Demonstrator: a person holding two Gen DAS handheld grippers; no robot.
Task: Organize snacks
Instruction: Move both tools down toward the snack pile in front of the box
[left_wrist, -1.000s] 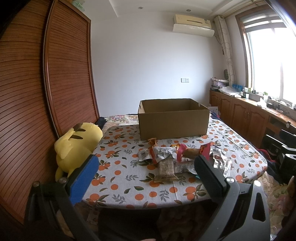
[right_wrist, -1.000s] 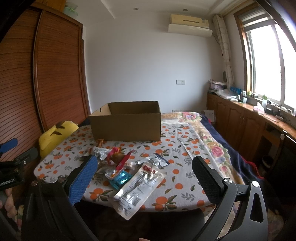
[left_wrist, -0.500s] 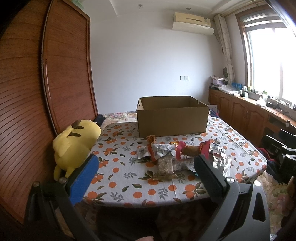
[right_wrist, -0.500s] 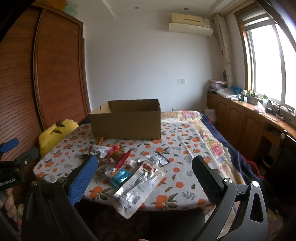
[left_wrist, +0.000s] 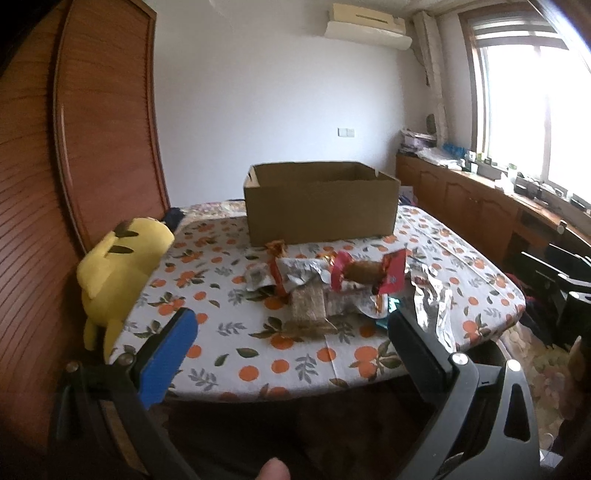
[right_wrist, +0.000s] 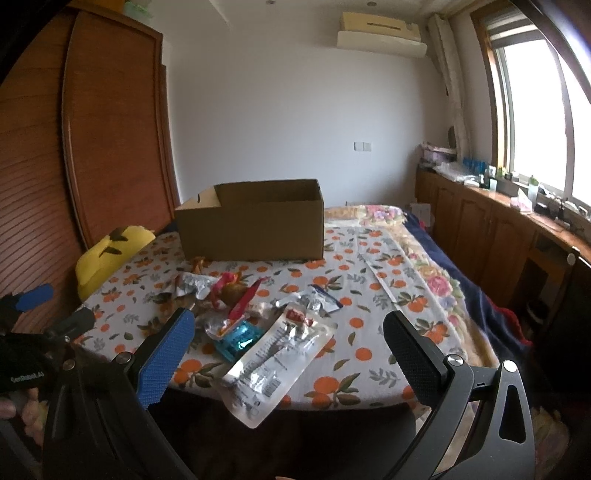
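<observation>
both grippers hung short of the table (left_wrist: 221, 343), jaws wide apart and empty: left gripper (left_wrist: 291, 338), right gripper (right_wrist: 288, 338). the snacks (left_wrist: 325, 288) lay in a loose heap on the orange-print cloth, in front of the open box (left_wrist: 321, 210). a long clear packet (right_wrist: 273, 358) overhung the near edge. a yellow plush (left_wrist: 118, 266) sat at the left edge.

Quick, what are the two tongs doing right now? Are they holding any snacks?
Left tongs: open, holding nothing.
Right tongs: open, holding nothing.
</observation>
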